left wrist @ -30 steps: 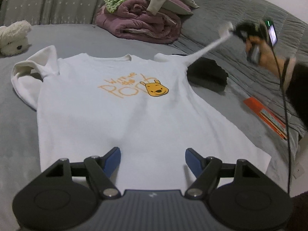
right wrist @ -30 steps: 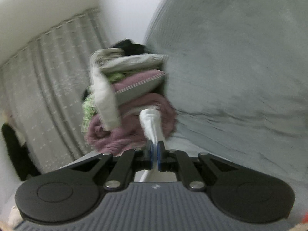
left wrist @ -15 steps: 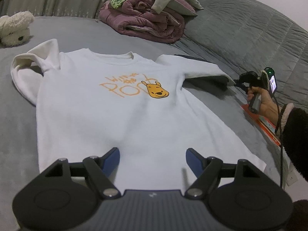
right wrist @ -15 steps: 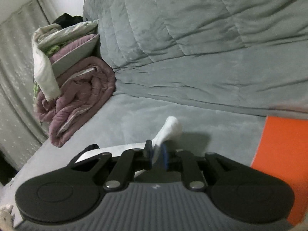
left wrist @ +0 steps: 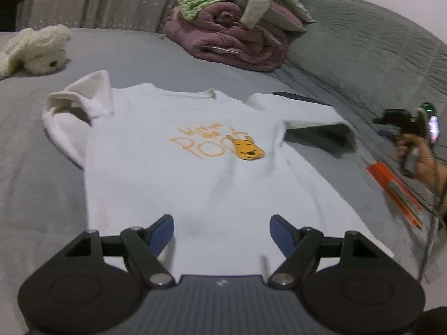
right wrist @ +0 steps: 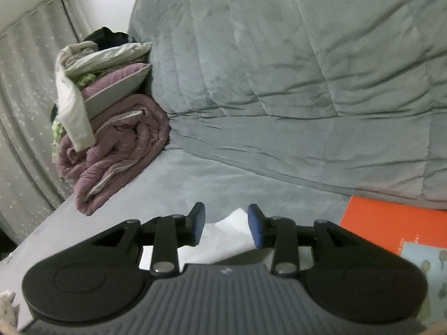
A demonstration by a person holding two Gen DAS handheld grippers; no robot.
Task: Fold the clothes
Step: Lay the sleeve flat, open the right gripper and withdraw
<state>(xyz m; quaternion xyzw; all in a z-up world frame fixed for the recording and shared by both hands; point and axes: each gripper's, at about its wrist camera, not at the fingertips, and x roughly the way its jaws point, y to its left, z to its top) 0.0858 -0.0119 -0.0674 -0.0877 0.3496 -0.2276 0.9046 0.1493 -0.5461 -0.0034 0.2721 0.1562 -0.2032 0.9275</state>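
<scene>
A white T-shirt [left wrist: 212,173] with an orange bear print lies face up on the grey bed. Its left sleeve is bunched up; its right sleeve [left wrist: 315,117] lies stretched out flat. My left gripper [left wrist: 222,230] hovers open over the shirt's bottom hem, nothing between its blue pads. In the right wrist view my right gripper [right wrist: 226,224] has its jaws opening, and the white sleeve end [right wrist: 232,234] lies loose below and between the pads, which do not press on it. From the left wrist view the right gripper [left wrist: 391,121] appears held by a hand just right of the sleeve.
A pile of folded bedding and clothes [left wrist: 237,28] sits at the far end of the bed. A white plush toy [left wrist: 36,50] lies far left. An orange book [right wrist: 391,229] lies right of the shirt. A grey quilt [right wrist: 279,69] rises behind.
The right gripper, shut on the raised sleeve a second ago, came down to the bed, opened and let the sleeve go; the sleeve now lies flat. The left gripper stayed put.
</scene>
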